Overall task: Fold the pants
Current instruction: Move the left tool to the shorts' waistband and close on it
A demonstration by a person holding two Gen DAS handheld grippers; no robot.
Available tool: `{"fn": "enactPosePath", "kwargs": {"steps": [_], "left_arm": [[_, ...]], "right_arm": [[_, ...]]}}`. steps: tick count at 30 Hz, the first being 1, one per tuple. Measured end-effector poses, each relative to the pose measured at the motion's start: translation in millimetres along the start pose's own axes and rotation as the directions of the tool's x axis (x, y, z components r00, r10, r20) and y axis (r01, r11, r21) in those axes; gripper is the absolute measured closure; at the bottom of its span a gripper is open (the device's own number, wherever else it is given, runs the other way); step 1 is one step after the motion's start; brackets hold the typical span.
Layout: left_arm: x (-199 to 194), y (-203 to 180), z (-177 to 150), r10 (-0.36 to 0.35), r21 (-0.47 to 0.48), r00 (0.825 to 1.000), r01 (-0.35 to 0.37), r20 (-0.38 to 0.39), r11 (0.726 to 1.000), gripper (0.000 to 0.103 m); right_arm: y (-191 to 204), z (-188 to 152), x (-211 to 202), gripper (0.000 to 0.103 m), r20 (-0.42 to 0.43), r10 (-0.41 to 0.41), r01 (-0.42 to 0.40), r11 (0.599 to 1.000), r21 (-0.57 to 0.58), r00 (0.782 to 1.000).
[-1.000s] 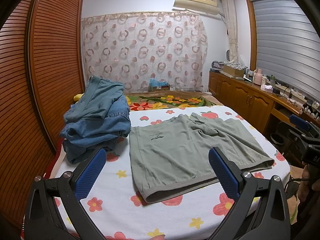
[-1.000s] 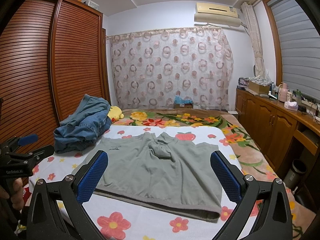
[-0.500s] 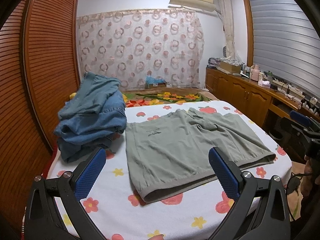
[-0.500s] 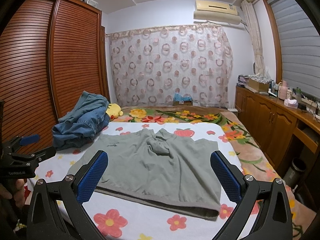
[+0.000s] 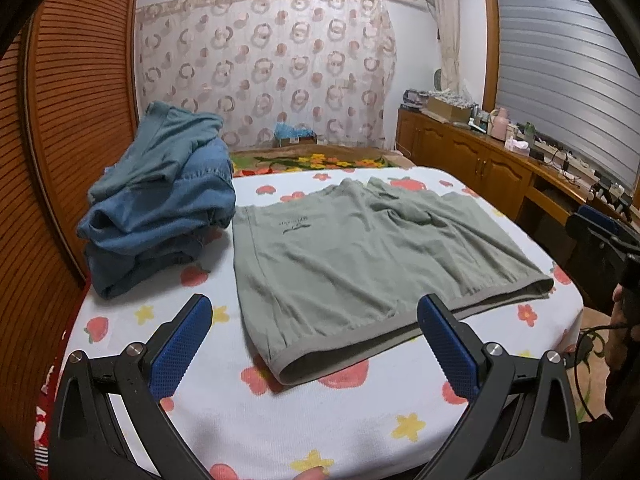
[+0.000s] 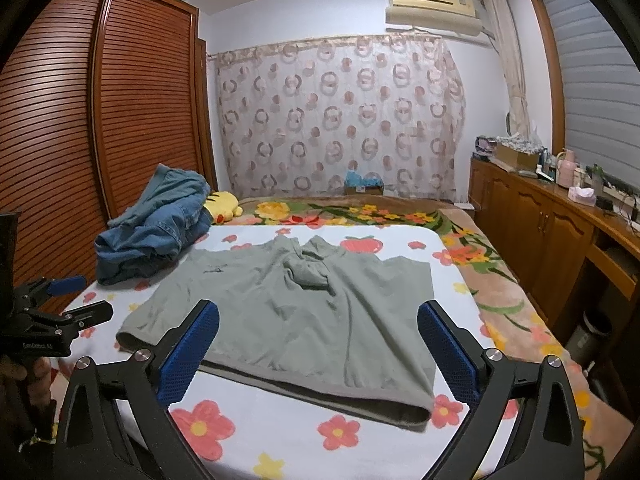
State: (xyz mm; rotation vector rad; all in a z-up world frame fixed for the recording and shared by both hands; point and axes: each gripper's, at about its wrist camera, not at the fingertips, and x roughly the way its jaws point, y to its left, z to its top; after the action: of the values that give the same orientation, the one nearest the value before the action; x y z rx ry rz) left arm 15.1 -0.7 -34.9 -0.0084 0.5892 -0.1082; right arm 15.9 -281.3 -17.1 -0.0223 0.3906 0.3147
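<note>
Left claw (image 5: 316,344) and right claw (image 6: 318,348) gaping wide, empty, above bed (image 5: 360,420). Grey-green shorts (image 5: 360,264) flat mid-frame, unfolded; folding not started.

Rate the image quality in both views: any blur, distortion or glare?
Left wrist view: strong fisheye bending at the wardrobe, slight softness, green shorts readable. Right wrist view: same curvature, dark corners, even indoor light, no glare; shorts sharp.

— Is there any writing that can be read?
— Very little. The grey-green pants (image 5: 360,256) carry a small dark printed logo near one edge, too blurred to read. The left gripper (image 6: 60,304) bears a small white label on its black body, also illegible.
</note>
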Motion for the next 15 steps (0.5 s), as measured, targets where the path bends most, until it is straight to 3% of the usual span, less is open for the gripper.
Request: {"fn": "enactPosePath", "kwargs": {"steps": [5, 15], "left_arm": [[14, 0, -12, 0.007, 0.011, 0.999, -0.007, -0.038, 1.0, 0.001], [31, 14, -31, 0.001, -0.014, 0.994, -0.003, -0.106, 1.0, 0.001]], "right_arm": [[0, -1, 4, 0.012, -0.029, 0.002, -0.002, 1.0, -0.013, 1.0], [-15, -13, 3, 0.013, -0.112, -0.013, 0.011, 1.0, -0.021, 0.994]]}}
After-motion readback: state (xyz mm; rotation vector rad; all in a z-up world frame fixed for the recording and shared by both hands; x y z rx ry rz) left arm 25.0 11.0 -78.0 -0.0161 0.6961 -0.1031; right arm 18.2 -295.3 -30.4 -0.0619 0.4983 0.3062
